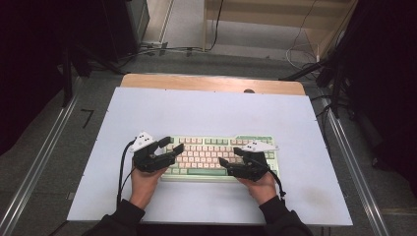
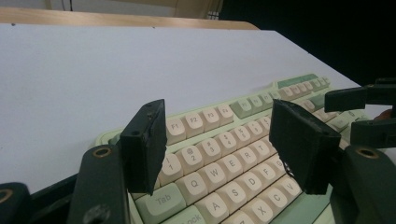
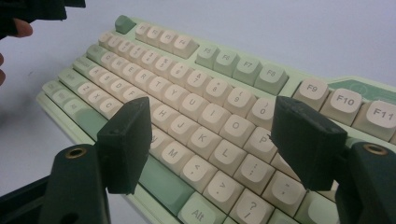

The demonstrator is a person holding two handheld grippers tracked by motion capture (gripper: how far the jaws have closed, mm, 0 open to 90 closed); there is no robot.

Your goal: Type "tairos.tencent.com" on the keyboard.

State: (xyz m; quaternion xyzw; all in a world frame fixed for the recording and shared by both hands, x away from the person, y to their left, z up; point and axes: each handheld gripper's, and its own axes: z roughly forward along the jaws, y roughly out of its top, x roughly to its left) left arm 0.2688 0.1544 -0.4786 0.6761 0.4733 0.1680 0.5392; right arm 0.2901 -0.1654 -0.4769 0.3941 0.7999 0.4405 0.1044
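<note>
Keyboard (image 1: 216,156) on white table (image 1: 206,110); dark room

Matt plastic keycaps are seen on the keyboard (image 3: 196,98), smooth in cream and green. Beneath the keyboard, a matt white sheet (image 1: 206,110) is laid over a wooden tabletop (image 1: 206,82).

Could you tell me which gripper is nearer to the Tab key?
Left. The left gripper hovers open over the keyboard's left end, by Tab; the right gripper is open over the right half.
</note>
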